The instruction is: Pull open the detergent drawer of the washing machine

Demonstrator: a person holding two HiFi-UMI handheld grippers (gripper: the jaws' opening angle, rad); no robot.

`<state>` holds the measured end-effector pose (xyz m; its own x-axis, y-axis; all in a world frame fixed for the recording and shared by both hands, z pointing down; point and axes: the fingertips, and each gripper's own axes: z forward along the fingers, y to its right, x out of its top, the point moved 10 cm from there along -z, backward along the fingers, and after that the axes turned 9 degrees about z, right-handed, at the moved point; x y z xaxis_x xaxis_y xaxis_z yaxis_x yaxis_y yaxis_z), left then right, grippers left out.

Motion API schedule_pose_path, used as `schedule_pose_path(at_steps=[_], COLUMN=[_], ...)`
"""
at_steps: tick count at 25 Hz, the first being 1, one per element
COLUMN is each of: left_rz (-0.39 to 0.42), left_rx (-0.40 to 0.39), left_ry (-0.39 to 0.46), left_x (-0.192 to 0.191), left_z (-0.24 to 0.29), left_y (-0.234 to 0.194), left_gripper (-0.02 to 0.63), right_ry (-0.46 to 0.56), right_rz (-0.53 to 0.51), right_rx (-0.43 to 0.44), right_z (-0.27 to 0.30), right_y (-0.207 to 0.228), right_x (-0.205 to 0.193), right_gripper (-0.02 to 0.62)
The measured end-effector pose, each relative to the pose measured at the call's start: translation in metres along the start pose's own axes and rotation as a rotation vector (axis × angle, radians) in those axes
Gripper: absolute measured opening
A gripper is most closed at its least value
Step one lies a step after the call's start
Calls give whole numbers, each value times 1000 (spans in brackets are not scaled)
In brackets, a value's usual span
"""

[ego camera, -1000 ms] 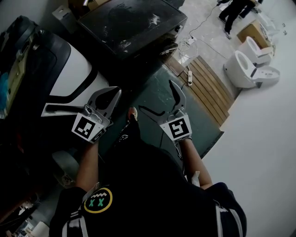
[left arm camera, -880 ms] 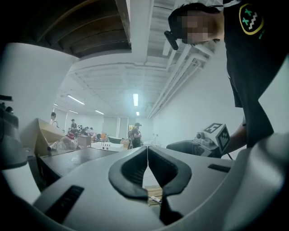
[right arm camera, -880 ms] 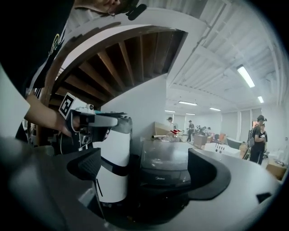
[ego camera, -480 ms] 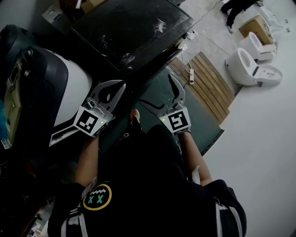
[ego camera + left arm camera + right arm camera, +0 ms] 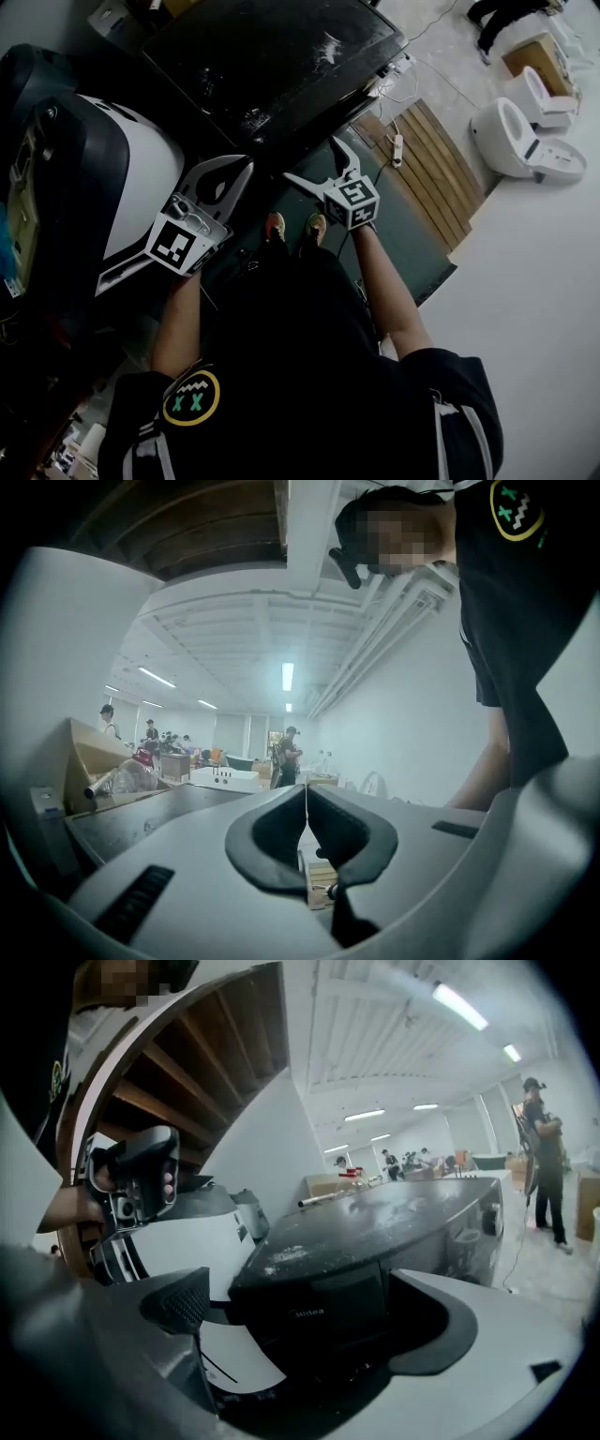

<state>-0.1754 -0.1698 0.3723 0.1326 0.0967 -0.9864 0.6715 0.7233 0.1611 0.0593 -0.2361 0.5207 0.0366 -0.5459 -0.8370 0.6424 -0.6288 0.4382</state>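
The black washing machine (image 5: 272, 56) stands at the top of the head view, its lid dusty. In the right gripper view its dark front panel (image 5: 319, 1302) with small print lies straight ahead; I cannot make out the drawer's outline on it. My right gripper (image 5: 311, 159) is open just in front of the machine's near corner, and its jaws (image 5: 309, 1326) frame the panel without touching it. My left gripper (image 5: 246, 167) is shut on nothing, beside the machine's left front; its closed tips (image 5: 305, 803) point out into the room.
A white-and-dark appliance (image 5: 141, 178) stands close on the left. A green mat (image 5: 403, 244) lies underfoot, with a wooden slat pallet (image 5: 441, 169) and a power strip (image 5: 397, 148) to the right. White toilets (image 5: 511, 131) stand further right. People stand far off.
My right gripper has moved up and left toward the washing machine's front and turned. The left gripper has stayed near the machine's left front, still shut.
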Motion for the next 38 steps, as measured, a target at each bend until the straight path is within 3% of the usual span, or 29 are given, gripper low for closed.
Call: schedule_pose_path(at_steps=[8,15,20,23,28,38], left_rz=[3,-3,2,6,7,-29], left_rx=[1,7,18,27,30,26], left_ry=[-16,-21,-38,-14,-64,-102], left_x=[2,4,2,2,1,1], left_z=[9,7,0,-2,-7,-1], left_y=[4,6,6,7,9,15], left_gripper=[23,23,23,23,23,23], right_ry=[-49,-38,-4,11,12,48], right_rz=[208,521,688,708,766,798], right_rx=[18,161,269,326,425,526], right_z=[36,69,85,94,102,103], right_y=[41,54,60,61,63,76], right_x=[-40,-73,-81,-78,-83,-93], right_gripper=[598,598,586,567,510,392])
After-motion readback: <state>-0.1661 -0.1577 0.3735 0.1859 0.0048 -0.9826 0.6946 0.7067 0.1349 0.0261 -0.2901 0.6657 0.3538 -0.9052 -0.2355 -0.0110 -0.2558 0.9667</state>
